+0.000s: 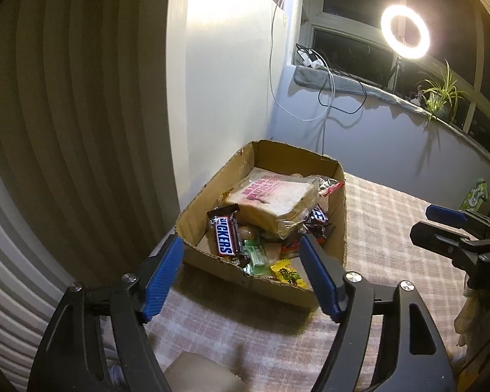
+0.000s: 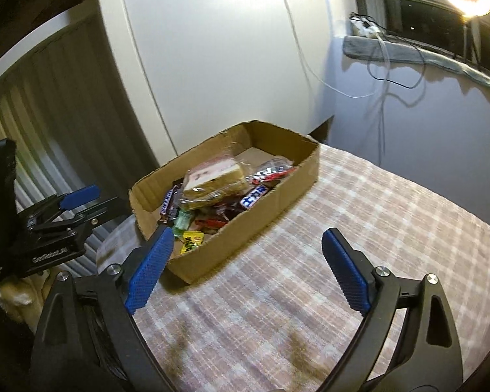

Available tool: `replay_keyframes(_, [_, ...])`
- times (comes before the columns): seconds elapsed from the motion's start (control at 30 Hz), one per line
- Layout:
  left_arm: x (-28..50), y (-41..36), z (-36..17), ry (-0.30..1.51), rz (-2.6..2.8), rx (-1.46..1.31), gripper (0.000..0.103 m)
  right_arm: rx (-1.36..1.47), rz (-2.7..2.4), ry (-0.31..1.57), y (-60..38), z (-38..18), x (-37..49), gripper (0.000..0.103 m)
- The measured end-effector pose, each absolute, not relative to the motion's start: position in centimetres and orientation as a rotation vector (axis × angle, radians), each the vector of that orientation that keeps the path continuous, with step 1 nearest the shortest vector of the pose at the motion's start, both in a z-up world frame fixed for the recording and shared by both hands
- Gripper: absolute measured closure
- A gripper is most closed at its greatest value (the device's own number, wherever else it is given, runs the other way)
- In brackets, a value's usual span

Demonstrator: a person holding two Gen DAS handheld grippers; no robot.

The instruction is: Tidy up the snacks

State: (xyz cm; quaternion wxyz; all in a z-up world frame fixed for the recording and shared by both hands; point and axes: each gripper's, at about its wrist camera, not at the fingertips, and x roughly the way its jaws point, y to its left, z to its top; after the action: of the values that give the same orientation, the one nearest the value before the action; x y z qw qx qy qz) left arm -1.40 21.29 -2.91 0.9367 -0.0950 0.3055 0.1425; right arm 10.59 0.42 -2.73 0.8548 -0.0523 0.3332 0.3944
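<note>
The job looks close to finished, judging by how things lie: the snacks are gathered in the cardboard box (image 1: 338, 228), which sits on the checked cloth of the surface (image 2: 359, 228) against the white cabinet (image 2: 212, 65). Inside, a bagged loaf of bread (image 1: 274, 199) lies on top of the pile, a Snickers bar (image 1: 223, 235) beside it, a green wrapper (image 1: 256, 254) and a yellow packet (image 1: 285, 272) toward the near corner. Only one green package (image 1: 473, 196) shows outside the box, at the far right edge near the wall — whether it belongs to the task I cannot tell. No other loose snack shows on the cloth.

The left claw (image 1: 241, 258) stands wide and empty, hanging just above the near rim of the box, its fingers framing the near corner's contents. The right claw (image 2: 248, 251) is also wide and empty — it hovers over bare cloth just beside the box's long side, touching nothing.
</note>
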Motion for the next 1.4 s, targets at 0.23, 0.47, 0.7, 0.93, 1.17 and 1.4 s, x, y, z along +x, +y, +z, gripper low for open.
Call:
replay_keyframes(0.23, [-1.8,20.3,-2.3,0.606,0.289,-0.179,0.023,-0.087,0.792,0.7,-1.2,-2.7,10.5,0.009])
replay_keyframes(0.47, [-1.9,19.5,-2.1,0.603,0.279,-0.165,0.023,-0.098,0.777,0.694,-1.7,-2.7,10.0,0.009])
replay_keyframes(0.7, [-1.9,19.1,-1.8,0.595,0.275,-0.16,0.023,-0.097,0.775,0.692,-2.0,-2.7,9.9,0.009])
replay_keyframes(0.93, [-1.9,19.0,-1.8,0.591,0.276,-0.157,0.023,-0.097,0.773,0.691,-2.1,-2.6,9.8,0.008])
replay_keyframes(1.17, [-2.0,19.1,-1.8,0.59,0.275,-0.162,0.023,-0.096,0.773,0.694,-2.0,-2.7,9.8,0.008])
replay_keyframes(1.4, [-1.9,19.2,-1.9,0.597,0.272,-0.159,0.023,-0.091,0.765,0.702,-2.3,-2.8,9.7,0.008])
